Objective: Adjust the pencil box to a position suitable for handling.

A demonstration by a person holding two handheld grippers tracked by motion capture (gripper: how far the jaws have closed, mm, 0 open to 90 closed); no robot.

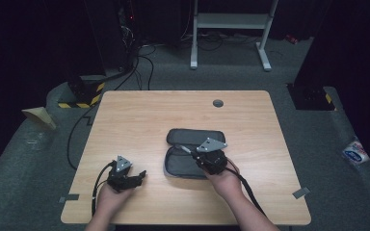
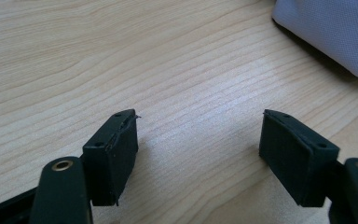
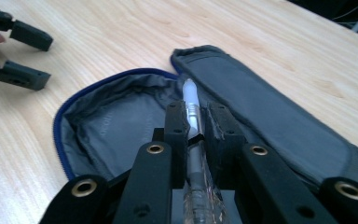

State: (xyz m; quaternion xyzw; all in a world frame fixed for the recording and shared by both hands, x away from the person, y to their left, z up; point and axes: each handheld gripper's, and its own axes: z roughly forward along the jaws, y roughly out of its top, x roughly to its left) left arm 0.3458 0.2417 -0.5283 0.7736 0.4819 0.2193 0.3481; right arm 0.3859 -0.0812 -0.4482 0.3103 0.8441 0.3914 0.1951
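A pen [image 3: 192, 116] is pinched between the pressed-in jaws of the right tongs [image 3: 196, 122], its white tip pointing out ahead of them. The tongs are held over an opened grey case [image 3: 121, 126], which is spread flat on the counter [image 1: 135, 120] with both halves showing their lining and a blue zip edge along the near half. In the high view the right tongs [image 1: 207, 156] are seen above the case [image 1: 183, 163], near its middle fold.

The left tongs [image 2: 198, 135] are spread wide and carry nothing; they are rested low over bare counter, well apart from the pen, with a corner of the case [image 2: 335, 32] seen just beyond them.

The step in hand is judged to be the placing of the pen into the case. For the next move, the pen would need to be lowered and laid lengthwise along one half, clear of the zip edge, before the jaws are parted. The case may then need to be steadied by the left tongs.
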